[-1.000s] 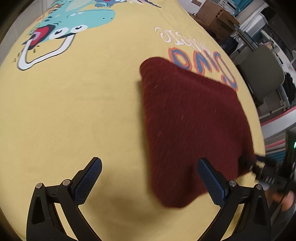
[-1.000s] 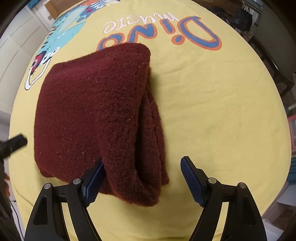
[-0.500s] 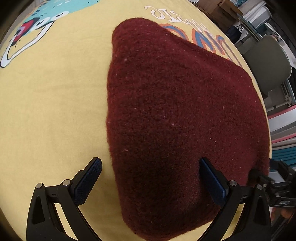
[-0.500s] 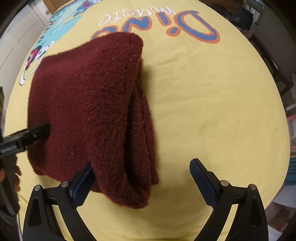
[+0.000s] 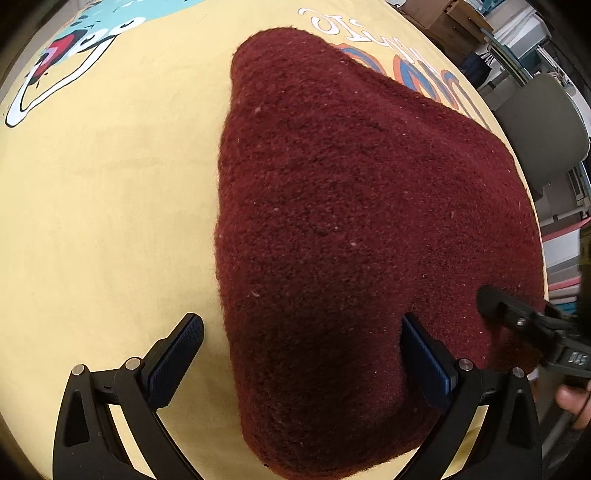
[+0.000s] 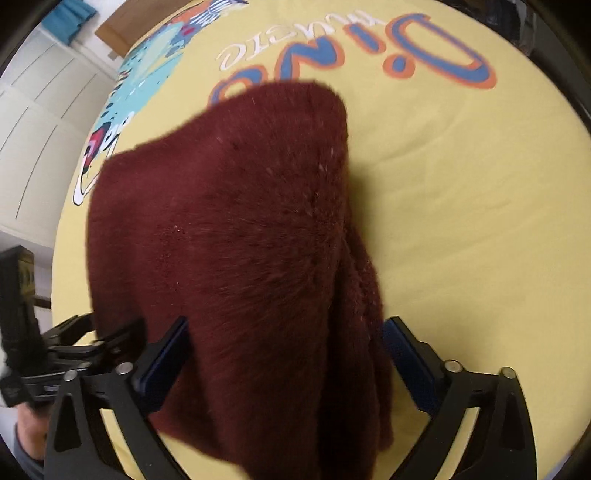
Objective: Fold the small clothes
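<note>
A folded dark red fleece garment [image 5: 351, 221] lies on a yellow sheet [image 5: 110, 221] printed with a dinosaur and "Dino". My left gripper [image 5: 301, 354] is open and points down over the garment's near left edge. Its left finger stands clear on the sheet and its right finger rests against the fleece. In the right wrist view the garment [image 6: 240, 240] shows stacked folds along its right side. My right gripper [image 6: 286, 363] straddles the garment's near end. Its jaws are opening, with the fleece between them and the pads not pressing on it. Each gripper shows at the edge of the other's view.
A grey-green chair [image 5: 543, 125] and cardboard boxes [image 5: 443, 18] stand beyond the sheet's far right edge. White cupboard doors [image 6: 37, 129] are at the left. A person's hand [image 5: 576, 402] holds the right gripper. Bare yellow sheet [image 6: 461, 221] lies right of the garment.
Both grippers have come down closer to the garment, which now fills both views. The right gripper's jaws have spread wider and let go of the fold they held.
</note>
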Demonstrator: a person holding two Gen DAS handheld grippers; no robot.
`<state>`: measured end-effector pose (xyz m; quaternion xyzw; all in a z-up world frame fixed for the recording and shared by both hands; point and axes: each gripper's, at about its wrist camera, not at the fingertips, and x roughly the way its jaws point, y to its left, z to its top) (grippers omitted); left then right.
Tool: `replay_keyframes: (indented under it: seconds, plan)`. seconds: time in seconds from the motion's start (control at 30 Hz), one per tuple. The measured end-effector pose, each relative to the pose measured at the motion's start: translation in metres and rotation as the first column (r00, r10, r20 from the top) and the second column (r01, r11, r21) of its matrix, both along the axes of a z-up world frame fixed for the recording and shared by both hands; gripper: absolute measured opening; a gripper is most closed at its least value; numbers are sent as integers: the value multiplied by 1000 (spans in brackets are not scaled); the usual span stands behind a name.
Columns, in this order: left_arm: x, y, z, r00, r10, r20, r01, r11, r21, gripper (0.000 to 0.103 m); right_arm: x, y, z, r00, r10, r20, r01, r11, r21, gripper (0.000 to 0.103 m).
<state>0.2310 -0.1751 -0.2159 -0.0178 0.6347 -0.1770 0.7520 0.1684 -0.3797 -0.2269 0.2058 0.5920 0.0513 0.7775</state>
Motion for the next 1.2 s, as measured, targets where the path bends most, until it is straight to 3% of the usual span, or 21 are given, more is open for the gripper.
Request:
replay_keyframes:
  seconds: [0.2,0.37,0.43,0.47,0.57,0.63,0.7,0.8,0.97,1.2]
  plan:
    - [-4,8,-2,1000,4,-7,-4,999,-32,103,-7,-12,-20,999,-34,-12,35,992,124,102]
    - [-11,-2,4,995,-55,78,51,998,44,103,-2,-5,-22,999,-2,-39,6,995,102,101]
    - [-12,-5,6,992,-83,100,76,995,69,103,0,-5,-21,999,6,-41,-1,993,118,91]
    - [-12,-6,7,990,-92,104,85,994,70,100,2,-4,-20,999,8,-38,-3,991,132,88]
    - [-13,-3,8,992,-90,85,90,996,3,78,1,-3,-15,1000,8,-29,-4,989,146,74]
    - [-16,-6,12,988,-112,106,112,994,9,68,-1,-2,-9,1000,10,-23,-7,991,133,62]
    - [-17,-6,18,986,-120,114,121,993,-4,54,-3,1,0,1000,5,-11,-4,994,109,54]
    - [-15,1,36,985,-120,124,127,990,-53,45,-6,6,17,1000,0,19,-2,997,77,47]
    - [-19,18,77,972,-136,192,155,984,-92,43,-13,17,67,993,15,117,-20,999,43,45]
    - [-33,86,121,960,-80,268,116,986,-119,43,-4,59,119,972,78,221,-85,996,25,45]
